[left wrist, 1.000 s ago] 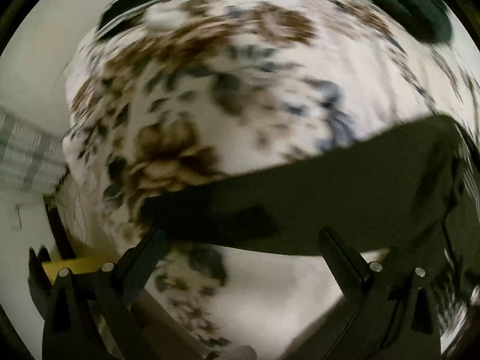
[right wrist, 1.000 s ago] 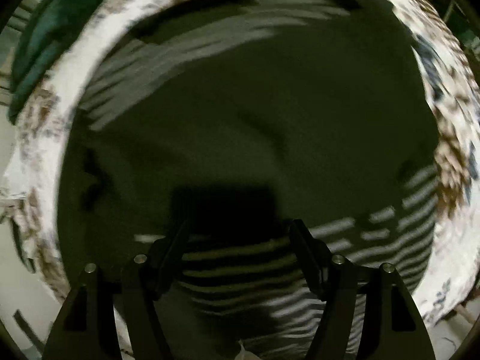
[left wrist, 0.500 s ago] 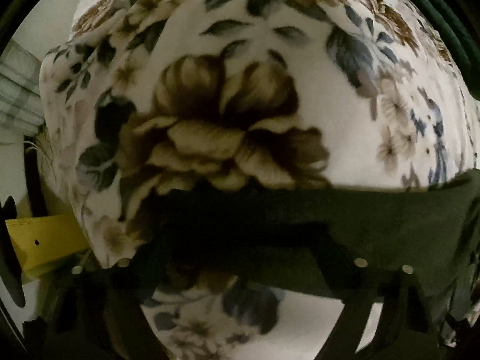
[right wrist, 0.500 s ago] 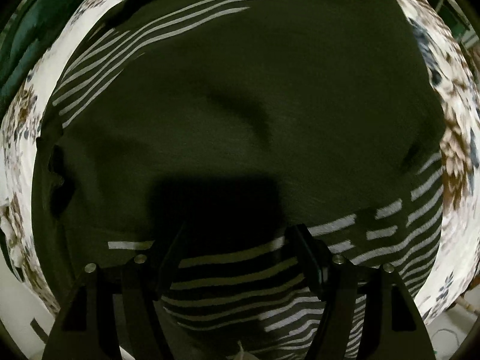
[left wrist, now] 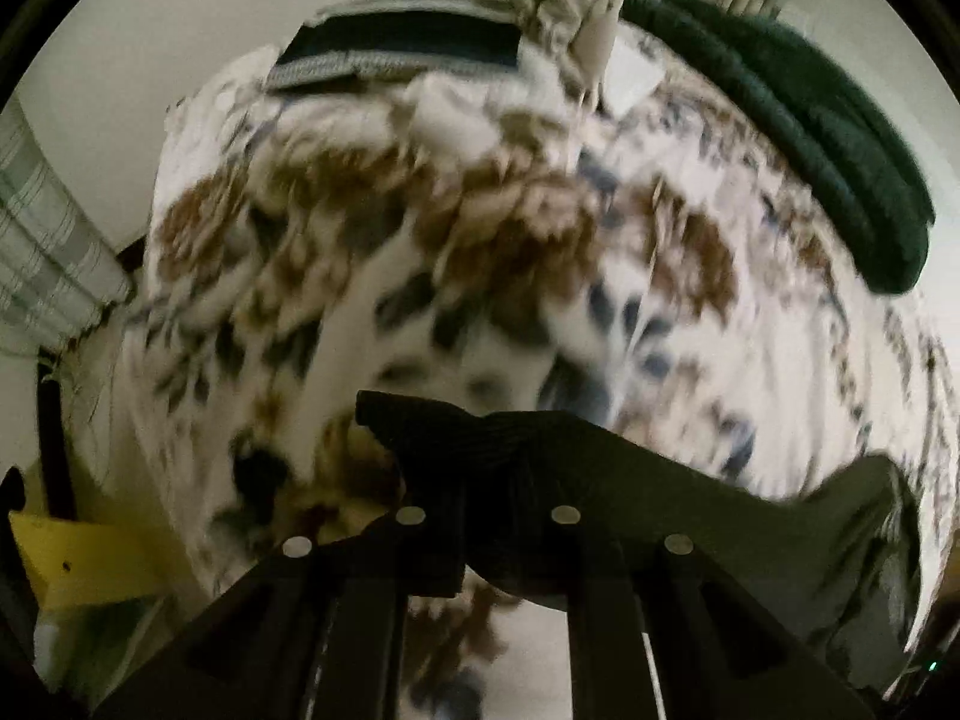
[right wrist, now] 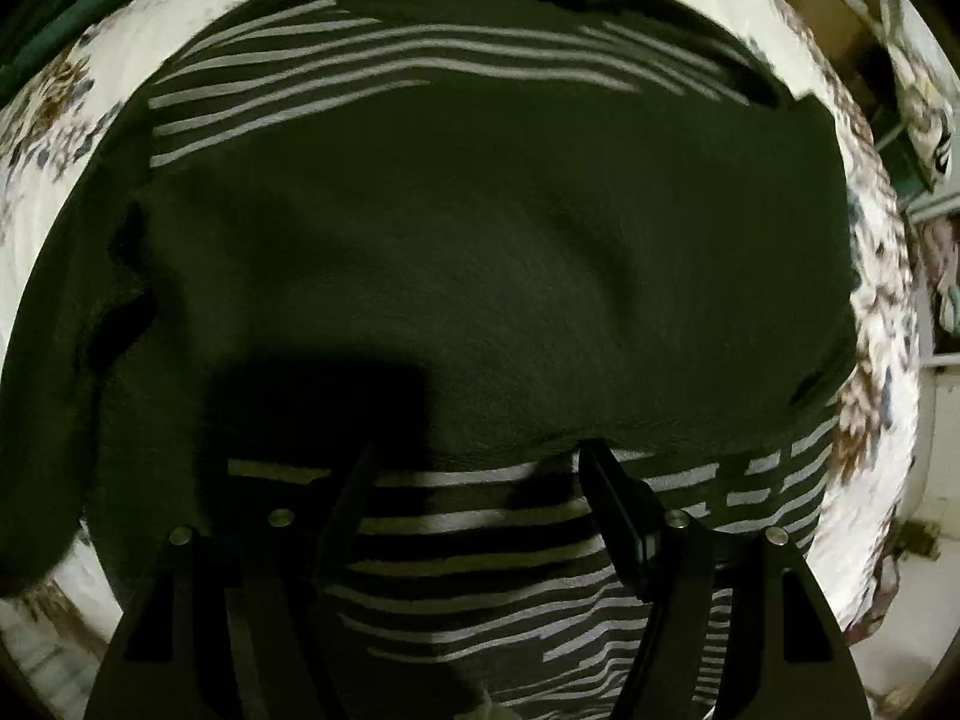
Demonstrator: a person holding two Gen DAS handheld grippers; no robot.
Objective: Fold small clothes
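Observation:
A dark green garment with white stripes lies spread on a floral blanket. My left gripper is shut on a bunched edge of that garment, which hangs from the jaws and trails off to the right. The cloth covers the fingertips. In the right wrist view my right gripper hovers open and points straight down over the striped near part of the garment. Nothing is pinched between its fingers.
The blanket covers a bed. At its far side lie a thick dark green folded cloth, a flat dark folded item and a crumpled pale cloth. A yellow object and checked curtains stand at the left.
The left jaws went from wide open to shut on the garment's edge, and that hand has pulled back so more of the bed shows. The right gripper drifted over the garment, still open.

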